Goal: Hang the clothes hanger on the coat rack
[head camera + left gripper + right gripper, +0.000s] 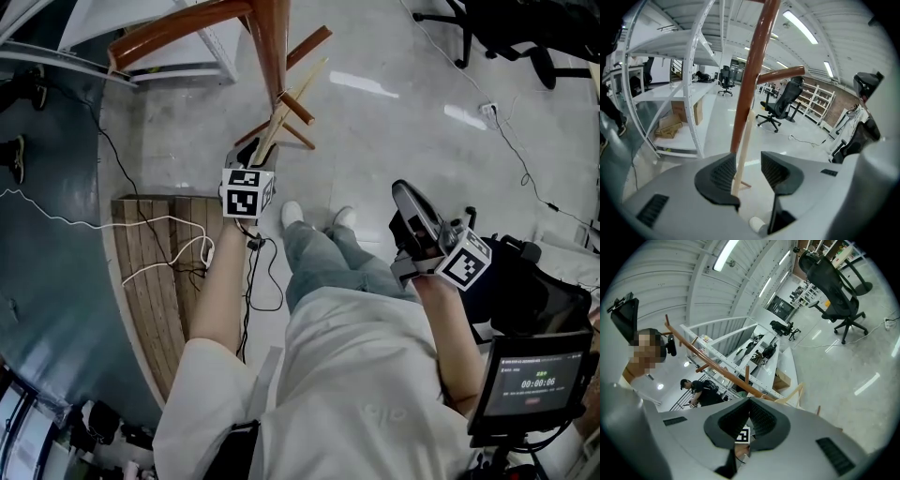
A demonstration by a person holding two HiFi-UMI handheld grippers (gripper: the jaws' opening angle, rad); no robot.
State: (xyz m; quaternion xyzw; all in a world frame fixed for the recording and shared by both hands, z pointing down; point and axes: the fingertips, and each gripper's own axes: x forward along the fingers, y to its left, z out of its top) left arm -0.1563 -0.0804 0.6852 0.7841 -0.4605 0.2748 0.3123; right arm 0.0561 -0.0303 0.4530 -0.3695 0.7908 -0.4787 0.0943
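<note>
The brown wooden coat rack [267,42] rises at the top of the head view, its pegs [298,109] sticking out lower down. A pale wooden clothes hanger [292,101] slants across those pegs. My left gripper [255,152] reaches up to the hanger's lower end. In the left gripper view its jaws [749,157] stand open around the hanger's bar [743,145], which lies against the left pad and clear of the right one, with the rack's pole [752,79] just behind. My right gripper [409,195] hangs apart at the right, shut [750,404] and empty.
White shelving racks [691,84] stand left of the pole, and office chairs [780,105] sit farther back. A wooden platform [155,272] with cables lies on the floor at left. A monitor [534,384] sits at lower right. My shoes [292,214] are just below the rack.
</note>
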